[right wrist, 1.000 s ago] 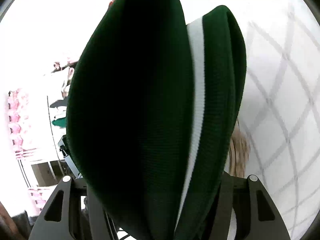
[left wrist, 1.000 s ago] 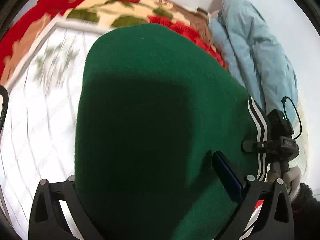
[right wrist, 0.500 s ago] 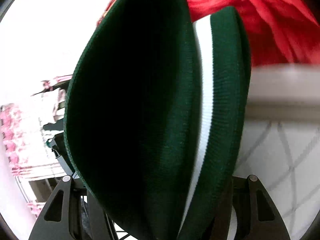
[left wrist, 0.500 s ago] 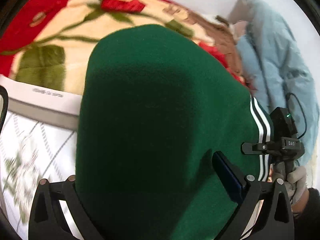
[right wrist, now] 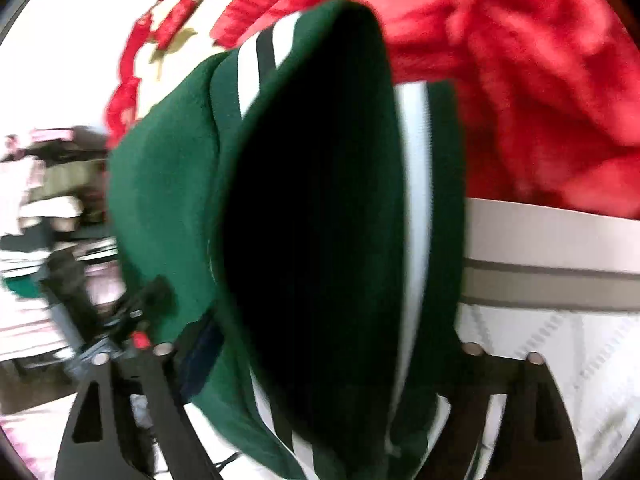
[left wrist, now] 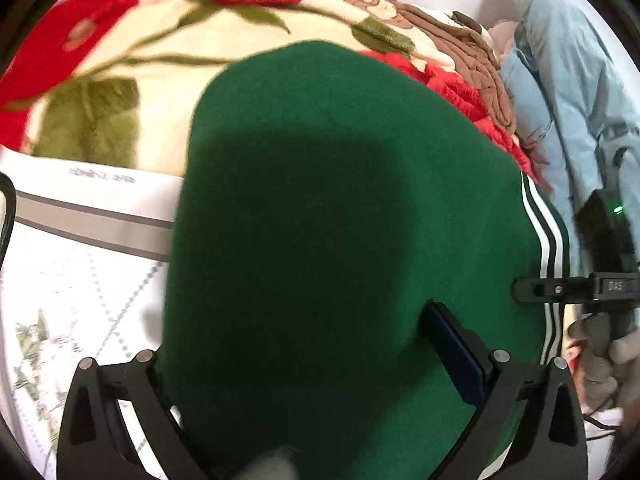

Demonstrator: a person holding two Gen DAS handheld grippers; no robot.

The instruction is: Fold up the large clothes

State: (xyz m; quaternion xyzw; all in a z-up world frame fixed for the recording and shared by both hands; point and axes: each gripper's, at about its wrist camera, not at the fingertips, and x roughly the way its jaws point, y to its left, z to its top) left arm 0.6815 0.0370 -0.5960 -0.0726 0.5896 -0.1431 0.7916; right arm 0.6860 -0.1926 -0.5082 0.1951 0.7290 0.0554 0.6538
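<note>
A dark green garment (left wrist: 328, 208) with white and black stripes along one edge fills most of both views. My left gripper (left wrist: 316, 380) is shut on a bunched part of it; the cloth bulges up over the fingers and hides the tips. My right gripper (right wrist: 320, 368) is shut on a striped fold of the same garment (right wrist: 316, 208), which stands up in front of the lens. In the left wrist view the right gripper's body (left wrist: 608, 276) and the gloved hand holding it show at the right edge.
A white quilted bed sheet (left wrist: 72, 280) with a grey band lies below. A red, cream and green floral blanket (left wrist: 132, 60) lies beyond it, also in the right wrist view (right wrist: 520, 80). A light blue garment (left wrist: 560, 80) and a brown one (left wrist: 472, 56) lie at the back right.
Both grippers have carried the green garment forward, from over the white sheet toward the floral blanket. The right gripper's fold has twisted, showing more stripes.
</note>
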